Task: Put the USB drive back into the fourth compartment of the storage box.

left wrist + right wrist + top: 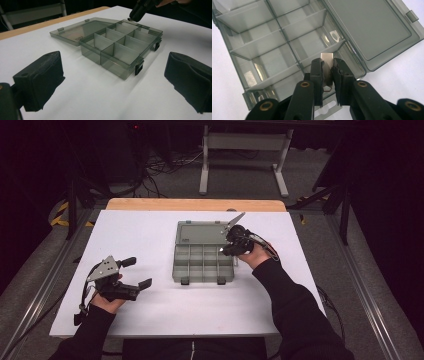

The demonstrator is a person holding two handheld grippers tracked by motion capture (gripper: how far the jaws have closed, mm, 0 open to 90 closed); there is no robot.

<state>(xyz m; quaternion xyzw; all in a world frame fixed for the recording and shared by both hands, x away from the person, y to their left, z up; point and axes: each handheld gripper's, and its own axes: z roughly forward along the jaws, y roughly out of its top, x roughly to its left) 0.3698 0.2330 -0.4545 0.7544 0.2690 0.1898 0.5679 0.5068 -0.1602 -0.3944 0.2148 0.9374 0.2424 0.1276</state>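
Observation:
A smoky grey plastic compartment box lies open at the table's middle, its lid folded flat on the far side. My right gripper hovers over the box's far right compartments. In the right gripper view its jaws are shut on a small silver metal strip, which sticks out above a divider near the hinge; the box shows nothing inside its compartments. My left gripper rests at the table's left, open, nothing between its jaws, facing the box.
The white tabletop has a wooden strip along its far edge. Two black latches hang on the box's near wall. A metal stand and cables lie on the floor beyond the table.

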